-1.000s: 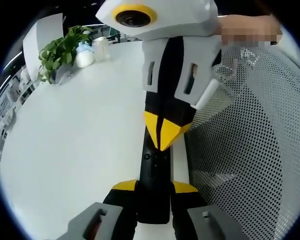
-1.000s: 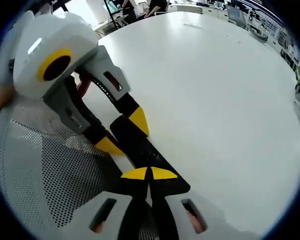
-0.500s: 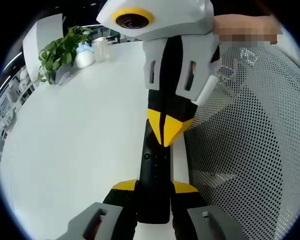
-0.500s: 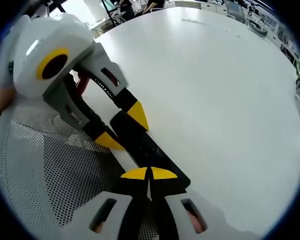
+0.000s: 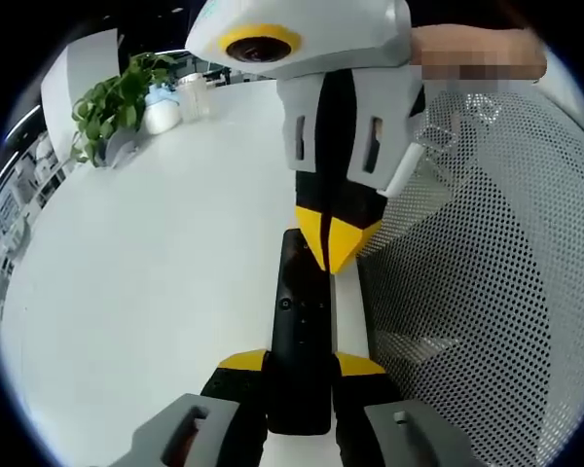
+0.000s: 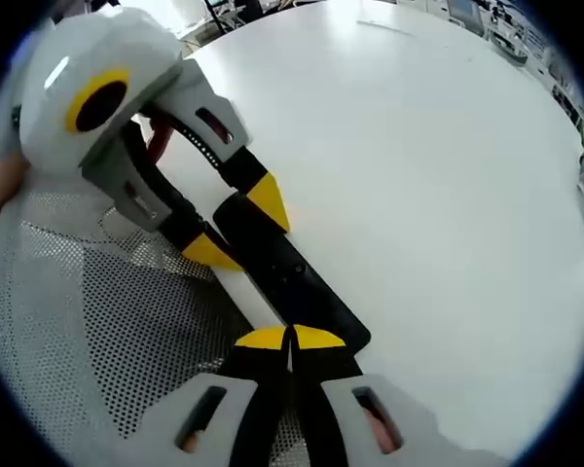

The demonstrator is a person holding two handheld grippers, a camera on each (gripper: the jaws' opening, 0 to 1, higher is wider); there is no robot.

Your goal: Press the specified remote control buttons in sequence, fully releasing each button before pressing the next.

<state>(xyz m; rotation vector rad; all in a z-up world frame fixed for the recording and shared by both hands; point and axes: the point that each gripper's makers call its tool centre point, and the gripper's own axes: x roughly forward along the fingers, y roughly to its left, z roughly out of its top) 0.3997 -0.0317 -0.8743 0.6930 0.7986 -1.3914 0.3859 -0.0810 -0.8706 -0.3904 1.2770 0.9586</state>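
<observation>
Slim black plastic remote control [image 5: 300,341] – lying on the round white table [image 5: 146,282], its near end clamped in my left gripper [image 5: 302,362]; my right gripper [image 6: 290,338] – yellow tips closed together, poised over its far end

Right hand-held gripper backs off along the remote control

In the left gripper view, the right hand-held gripper [image 5: 336,255], its yellow tips pinched together, now sits farther up the black remote control [image 5: 300,331] than a second ago, so more of the remote's face and its small buttons lie bare below the tips. In the right gripper view, the same shift reads as the remote [image 6: 284,275] showing a longer stretch between that view's own closed tips [image 6: 291,338] and the left hand-held gripper [image 6: 238,226], whose jaws straddle the remote's far end.
</observation>
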